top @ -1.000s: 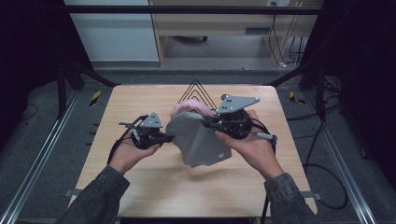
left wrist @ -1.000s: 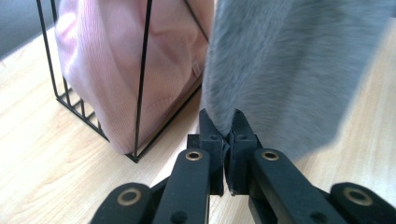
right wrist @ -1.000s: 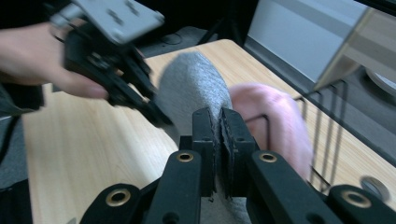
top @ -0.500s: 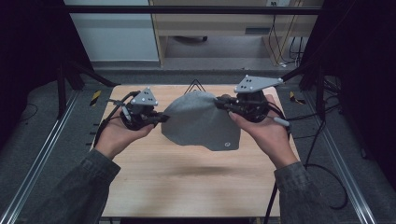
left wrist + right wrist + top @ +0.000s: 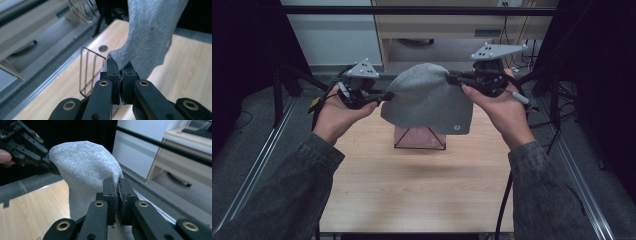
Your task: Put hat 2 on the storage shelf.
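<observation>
Both the left claw [image 5: 388, 95] and right claw [image 5: 451, 76] are pinching the soft grey hat [image 5: 427, 102], hanging over a pink wire rack [image 5: 419, 138] in the high view

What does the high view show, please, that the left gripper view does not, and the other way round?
High view alone: both hands, the left gripper and the right gripper pinching opposite edges of the grey beanie, which hangs in the air above the wire rack with something pink inside it. Left gripper view alone: close up, its own jaws closed on a fold of the beanie's edge, and a round hole in the table near the rack. Both share: the beanie, the wire rack and the wooden table.
</observation>
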